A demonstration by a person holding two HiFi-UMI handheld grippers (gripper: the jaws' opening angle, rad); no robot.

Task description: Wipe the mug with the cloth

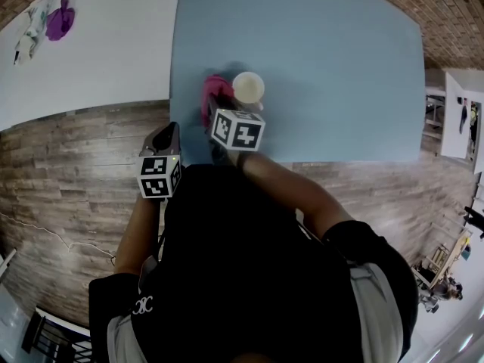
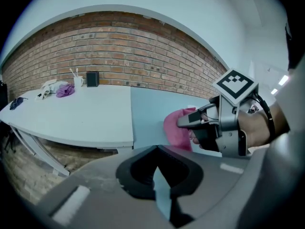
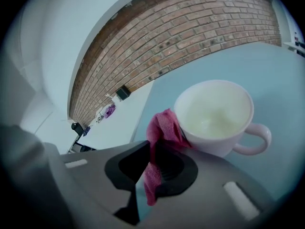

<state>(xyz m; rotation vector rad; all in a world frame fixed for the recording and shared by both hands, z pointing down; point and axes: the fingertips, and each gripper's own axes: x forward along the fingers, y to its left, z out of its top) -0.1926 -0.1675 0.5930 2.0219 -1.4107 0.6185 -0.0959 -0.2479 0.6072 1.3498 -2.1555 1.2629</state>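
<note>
Pinching the pink cloth (image 3: 164,128), right tool (image 3: 148,159) holds it against the white mug (image 3: 214,116), which stands upright on the blue bench (image 1: 340,66). Mug handle points away from the cloth. Left tool (image 2: 156,170) closed, empty, farther back.

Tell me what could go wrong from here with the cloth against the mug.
1. Nothing steadies the mug. The left tongs hang empty off the near edge of the table, so a push from the cloth could slide or tip the mug.
2. The right tongs pinch only a narrow fold of the cloth and the rest hangs loose. Rubbing may pull it free.
</note>
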